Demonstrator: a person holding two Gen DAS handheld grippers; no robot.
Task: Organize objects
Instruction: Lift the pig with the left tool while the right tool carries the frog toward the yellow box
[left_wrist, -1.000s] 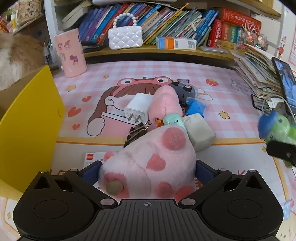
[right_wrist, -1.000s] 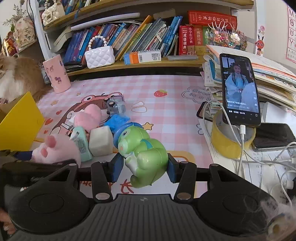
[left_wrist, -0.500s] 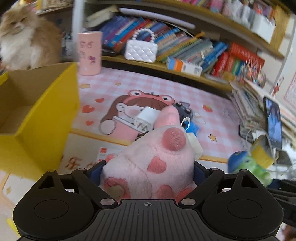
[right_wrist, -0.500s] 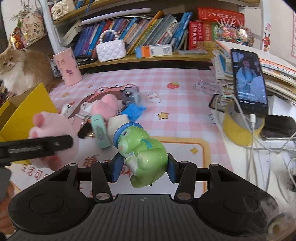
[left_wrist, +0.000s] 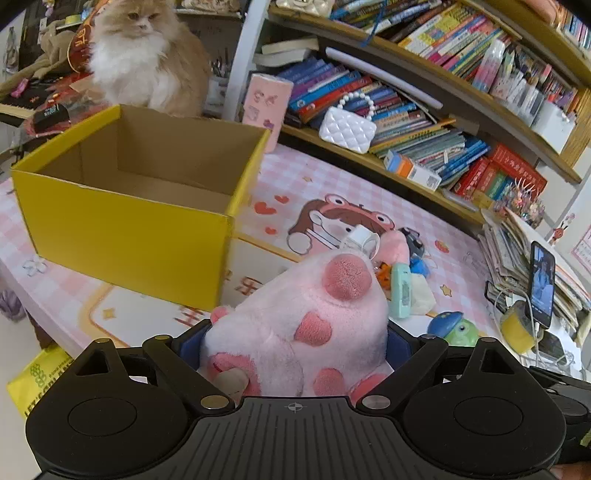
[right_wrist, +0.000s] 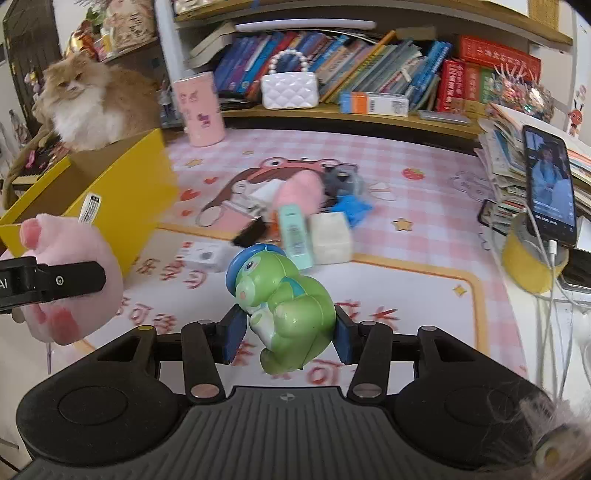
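Observation:
My left gripper (left_wrist: 295, 343) is shut on a pink plush paw (left_wrist: 306, 317) with darker pink pads, held above the mat near the open yellow box (left_wrist: 122, 218). The box inside looks empty. The paw also shows in the right wrist view (right_wrist: 70, 280), at the left. My right gripper (right_wrist: 288, 328) is shut on a green frog toy (right_wrist: 284, 295) with a blue cap, held above the mat. A pile on the pink mat holds a second pink plush (right_wrist: 299, 192), a mint device (right_wrist: 295, 236), a white cube (right_wrist: 330, 240), a blue piece (right_wrist: 352, 208) and a white charger (left_wrist: 364, 240).
A fluffy orange cat (left_wrist: 147, 62) sits behind the box. A pink cup (right_wrist: 201, 110), a white purse (right_wrist: 290, 90) and book rows stand at the back. A phone (right_wrist: 550, 184) on a cable, a yellow tape roll (right_wrist: 532, 258) and stacked papers are at the right.
My left gripper has risen and swung left with the paw, so the yellow box's open top now shows. My right gripper has lifted a little with the frog.

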